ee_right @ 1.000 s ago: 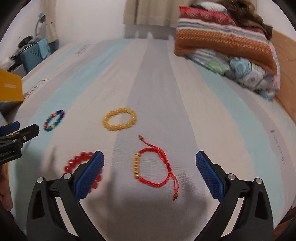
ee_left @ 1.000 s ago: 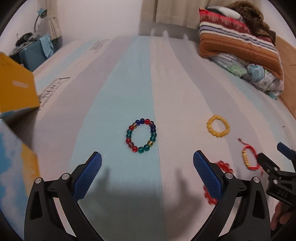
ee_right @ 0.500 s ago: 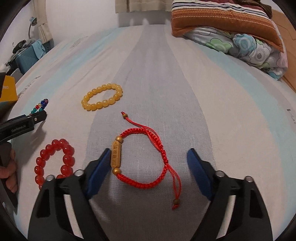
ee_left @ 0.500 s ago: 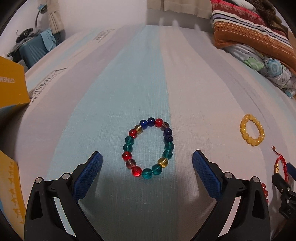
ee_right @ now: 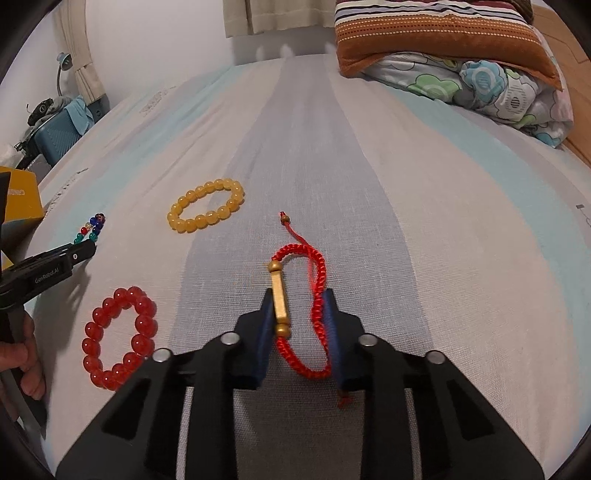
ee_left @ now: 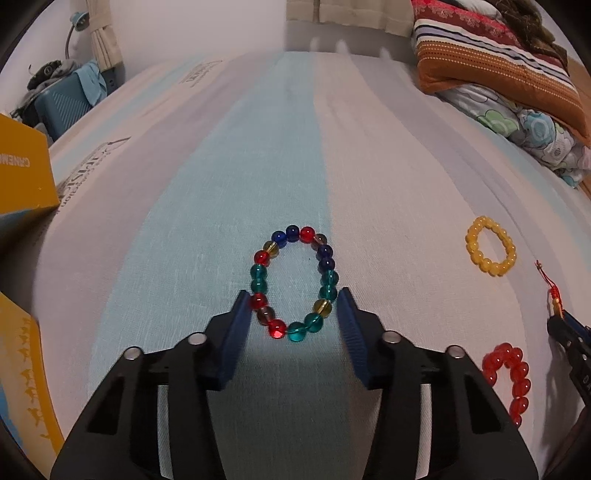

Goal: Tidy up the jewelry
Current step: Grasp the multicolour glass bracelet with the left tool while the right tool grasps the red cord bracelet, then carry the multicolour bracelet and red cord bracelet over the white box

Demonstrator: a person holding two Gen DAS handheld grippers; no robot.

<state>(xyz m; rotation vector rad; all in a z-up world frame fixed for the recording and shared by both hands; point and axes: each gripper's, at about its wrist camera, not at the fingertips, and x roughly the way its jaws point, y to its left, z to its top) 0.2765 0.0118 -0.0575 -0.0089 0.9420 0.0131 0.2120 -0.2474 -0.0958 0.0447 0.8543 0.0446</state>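
A: What was underneath it all?

B: A bed sheet [ee_left: 288, 155] in wide pale blue, grey and white stripes, with faint print along its left part. A striped pillow [ee_right: 443, 33] and a flowered quilt [ee_right: 480, 88] lay at the far right, a beige curtain [ee_left: 351, 13] hung at the head, and a yellow box [ee_left: 22, 177] sat at the left edge.

A: And the jewelry?

B: Four bracelets lay flat on the sheet. The multicolored bead bracelet [ee_left: 293, 282] had round glassy beads in teal, red, dark blue and amber. The left gripper [ee_left: 293, 314] had narrowed onto its near half, both blue pads touching the beads on either side, pinching it.

A: The other side?

B: The right gripper [ee_right: 297, 317] squeezed the red cord bracelet [ee_right: 317, 295]. Its gold bar charm [ee_right: 279, 302] pressed against the left pad, the braided cord against the right, and the loop was squashed narrow. A knotted tail ran away from the gripper.

A: The rest?

B: The yellow bead bracelet [ee_right: 207, 210] lay farther off to the left, apart from everything, and the red bead bracelet [ee_right: 118, 338] lay near the left gripper's side, touching nothing.
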